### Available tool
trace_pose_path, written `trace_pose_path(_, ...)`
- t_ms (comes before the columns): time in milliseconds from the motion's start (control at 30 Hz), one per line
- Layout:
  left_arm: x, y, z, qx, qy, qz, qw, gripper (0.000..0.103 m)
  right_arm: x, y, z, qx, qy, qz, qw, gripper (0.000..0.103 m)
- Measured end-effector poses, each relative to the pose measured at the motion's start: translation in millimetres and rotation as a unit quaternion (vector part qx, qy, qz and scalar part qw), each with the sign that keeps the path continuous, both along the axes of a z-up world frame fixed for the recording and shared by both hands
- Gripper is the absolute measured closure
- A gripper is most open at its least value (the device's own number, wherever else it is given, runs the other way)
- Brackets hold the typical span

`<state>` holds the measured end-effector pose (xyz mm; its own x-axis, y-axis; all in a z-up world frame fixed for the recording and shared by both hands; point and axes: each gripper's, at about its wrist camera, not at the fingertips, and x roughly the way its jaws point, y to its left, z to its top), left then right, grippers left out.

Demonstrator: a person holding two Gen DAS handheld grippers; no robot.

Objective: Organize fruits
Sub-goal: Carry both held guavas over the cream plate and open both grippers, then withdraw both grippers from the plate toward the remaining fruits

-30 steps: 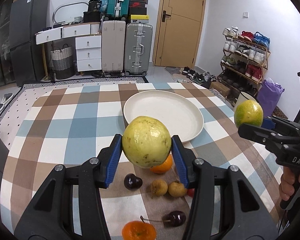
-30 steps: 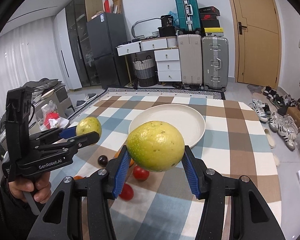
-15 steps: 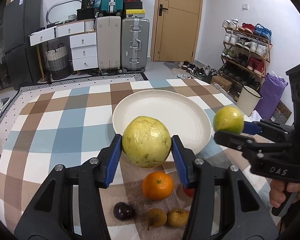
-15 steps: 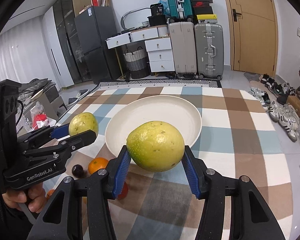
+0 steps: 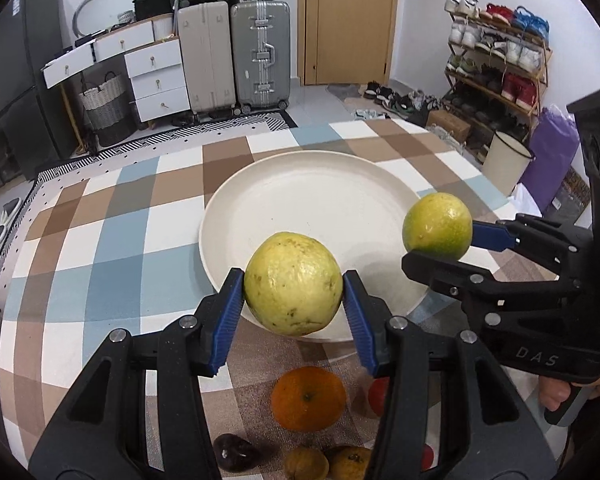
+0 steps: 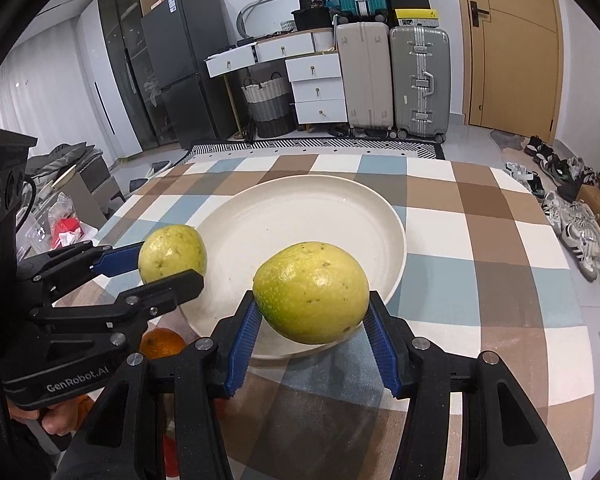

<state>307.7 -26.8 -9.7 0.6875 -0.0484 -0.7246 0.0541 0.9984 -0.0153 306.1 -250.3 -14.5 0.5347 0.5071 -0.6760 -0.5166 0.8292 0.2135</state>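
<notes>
Desk (image 5: 100, 264): a checked cloth was seen over it; loose fruit was left at its near edge, so room for further trips was to be kept.
Plate (image 5: 300, 200): it was found bare, lying in the middle of the desk; both fruits were judged best set well inside the rim, apart from each other, so that neither could be rolled off.
Yellow fruit (image 5: 294, 282): it was held above the plate's near rim, clamped by the left tongs (image 5: 294, 300); a low release was advised.
Green fruit (image 6: 311, 292): it was gripped by the right tongs (image 6: 311, 330) over the plate's near right side.
Orange (image 5: 308, 398): it was left on the desk just below the plate, with small dark and brown fruits nearer still.
</notes>
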Motion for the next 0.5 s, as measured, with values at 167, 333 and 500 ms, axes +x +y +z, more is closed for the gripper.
trace_pose_path(167, 10, -2, -4, -0.004, 0.015, 0.0, 0.9999, 0.056, 5, 2, -6, -0.008, 0.011, -0.004, 1.0, 0.05)
trace_pose_path(333, 3, 4, 0, -0.009, -0.008, 0.011, 0.9999, 0.056, -2, -1, -2, -0.013, 0.001, -0.003, 1.0, 0.048)
trace_pose_path(500, -17, 10, 17, -0.014, -0.04, 0.021, 0.9989, 0.028, -16, -9, 10, -0.011, -0.017, -0.006, 1.0, 0.036)
